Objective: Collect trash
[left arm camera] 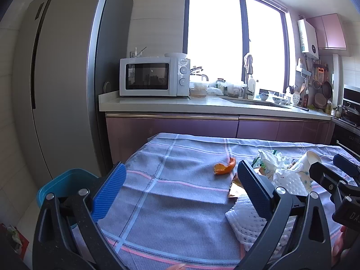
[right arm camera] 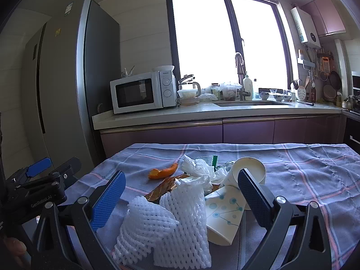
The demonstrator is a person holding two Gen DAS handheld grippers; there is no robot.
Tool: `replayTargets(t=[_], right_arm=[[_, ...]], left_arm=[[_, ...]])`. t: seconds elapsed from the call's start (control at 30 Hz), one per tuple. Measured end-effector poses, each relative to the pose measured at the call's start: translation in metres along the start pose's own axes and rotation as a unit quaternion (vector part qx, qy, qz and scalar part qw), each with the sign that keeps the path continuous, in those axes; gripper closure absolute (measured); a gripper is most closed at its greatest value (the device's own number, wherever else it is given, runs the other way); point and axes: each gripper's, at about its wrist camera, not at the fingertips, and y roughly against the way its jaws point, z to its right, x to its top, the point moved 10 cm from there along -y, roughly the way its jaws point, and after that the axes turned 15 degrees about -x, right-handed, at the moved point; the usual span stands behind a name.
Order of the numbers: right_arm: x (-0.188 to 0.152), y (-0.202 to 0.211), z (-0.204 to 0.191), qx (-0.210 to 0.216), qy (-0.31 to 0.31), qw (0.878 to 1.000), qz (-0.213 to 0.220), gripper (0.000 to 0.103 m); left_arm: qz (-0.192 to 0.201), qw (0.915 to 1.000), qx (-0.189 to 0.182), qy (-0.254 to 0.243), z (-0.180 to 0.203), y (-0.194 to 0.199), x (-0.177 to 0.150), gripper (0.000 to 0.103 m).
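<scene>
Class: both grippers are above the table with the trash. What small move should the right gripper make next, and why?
Probably ease the right gripper down and forward onto the white foam net. Its jaws stand open, empty, and the net lies nearest, directly between them, on the checked cloth.

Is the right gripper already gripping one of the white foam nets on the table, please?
No, the right gripper is open, its blue pads spread wide on either side of the white foam nets, which lie on the tablecloth.
</scene>
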Motion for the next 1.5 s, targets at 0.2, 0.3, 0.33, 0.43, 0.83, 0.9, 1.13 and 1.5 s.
replayTargets(t=[0.2,0.3,0.33,0.43,0.83,0.9,1.13,1.5], right_arm=[[-0.008,-0.004,0.002,0.008,0.002,1.0,-0.015,0.007],[-0.016,-0.009,0.005,0.013,0.003,0.999,-0.037,0.014],[-0.02,-0.011,0.007,0.016,0.003,0.999,-0.046,0.018],[-0.035,-0.02,0.011,0.028,-0.004,0.996,-0.082,0.031],[-0.066,-0.035,0.007,0.095,-0.043,0.98,-0.17,0.072],[-0.066,-0.035,0.005,0.108,-0.048,0.977,-0.177,0.079],[-0.054,-0.023,-0.004,0.145,-0.048,0.973,-0.172,0.091],[-0.013,0.004,-0.055,0.248,-0.039,0.957,-0.145,0.093]], left_arm=[[-0.015,0.9998,-0.014,-0.007,0.004,-0.004,-0.004,0.006],[-0.037,0.9982,-0.048,-0.009,0.011,-0.009,-0.012,0.006],[-0.045,0.9969,-0.062,-0.015,0.015,-0.011,-0.016,0.006],[-0.074,0.9909,-0.108,-0.031,0.032,-0.014,-0.031,0.006],[-0.207,0.9339,-0.291,-0.02,0.095,-0.046,-0.104,0.029],[-0.222,0.9291,-0.295,-0.017,0.101,-0.052,-0.114,0.039],[-0.236,0.9292,-0.284,0.014,0.089,-0.068,-0.118,0.09],[-0.181,0.9532,-0.242,0.012,0.023,-0.025,-0.067,0.092]])
